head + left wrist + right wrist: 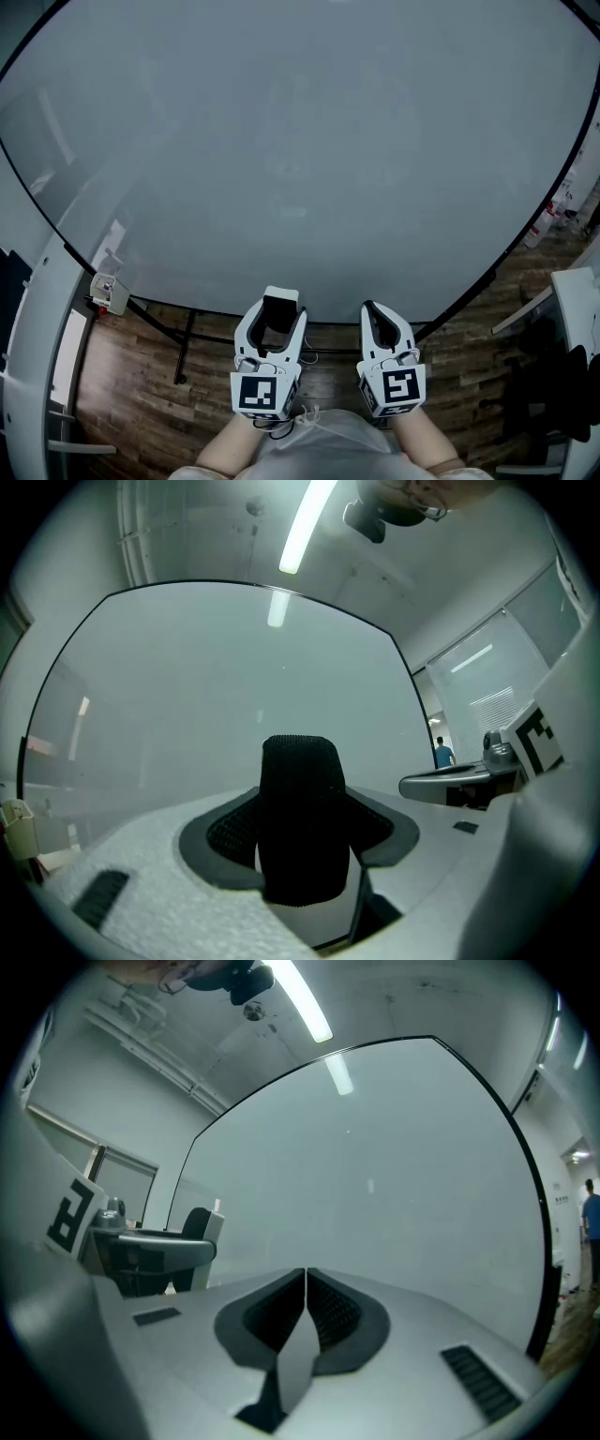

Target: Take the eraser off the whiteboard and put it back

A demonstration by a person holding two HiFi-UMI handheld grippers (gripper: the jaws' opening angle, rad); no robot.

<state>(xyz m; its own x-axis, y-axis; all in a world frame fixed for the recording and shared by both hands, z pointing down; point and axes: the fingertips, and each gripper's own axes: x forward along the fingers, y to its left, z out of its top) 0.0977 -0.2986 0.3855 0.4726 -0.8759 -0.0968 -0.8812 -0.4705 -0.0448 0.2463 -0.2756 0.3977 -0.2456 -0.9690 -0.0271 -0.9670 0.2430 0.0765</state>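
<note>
The whiteboard (300, 159) fills most of the head view, and its surface looks blank. My left gripper (278, 307) is shut on the eraser (280, 312), a black felt block with a white back, held in front of the board's lower edge. In the left gripper view the eraser (300, 808) stands upright between the two pads and hides the gap. To its right, my right gripper (379, 315) points at the board with its jaws pressed together and nothing between them. From the right gripper view the eraser (200, 1225) shows at the left, in the other gripper.
The board's black stand legs (185, 342) rest on a wooden floor (141, 375). A small box (110, 292) hangs at the board's lower left corner. At the right stand a white desk (574, 305), a dark chair (548, 375) and bottles (547, 221).
</note>
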